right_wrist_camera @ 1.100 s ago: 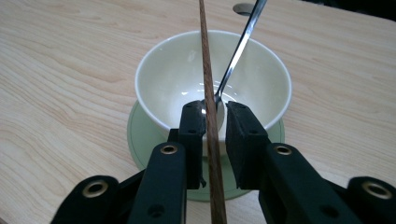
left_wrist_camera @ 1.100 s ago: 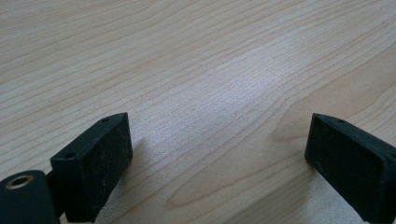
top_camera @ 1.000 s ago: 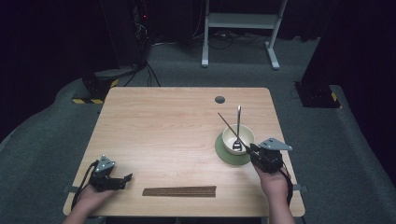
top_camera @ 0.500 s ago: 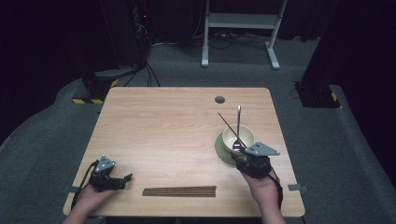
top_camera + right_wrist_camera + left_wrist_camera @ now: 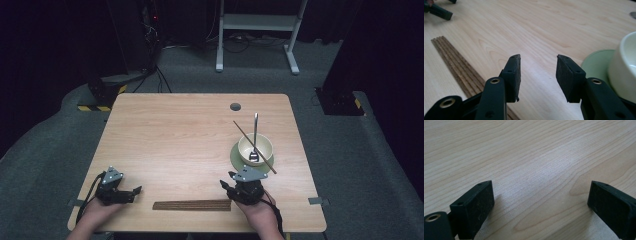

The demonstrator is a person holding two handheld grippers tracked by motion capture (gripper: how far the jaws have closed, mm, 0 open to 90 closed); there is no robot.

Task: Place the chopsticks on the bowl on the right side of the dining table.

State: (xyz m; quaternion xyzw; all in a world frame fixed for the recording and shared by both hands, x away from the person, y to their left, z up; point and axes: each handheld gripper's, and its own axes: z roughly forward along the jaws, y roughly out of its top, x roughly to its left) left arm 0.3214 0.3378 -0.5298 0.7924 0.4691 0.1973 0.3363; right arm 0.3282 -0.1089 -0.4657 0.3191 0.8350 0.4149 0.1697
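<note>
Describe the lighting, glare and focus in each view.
High view: table evenly lit, surroundings nearly black, picture slightly soft. Left gripper view: pale glare patch on the wood, black pads casting soft shadows, the near edge blurred. Right gripper view: bowl bright and out of focus, brown sticks sharper.

Tongs [image 5: 537,76] just opening, empty, chopsticks [image 5: 456,65] beside

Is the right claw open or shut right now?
Open. The right claw has just been opening, and bare table shows between its two black pads, with nothing held.
</note>
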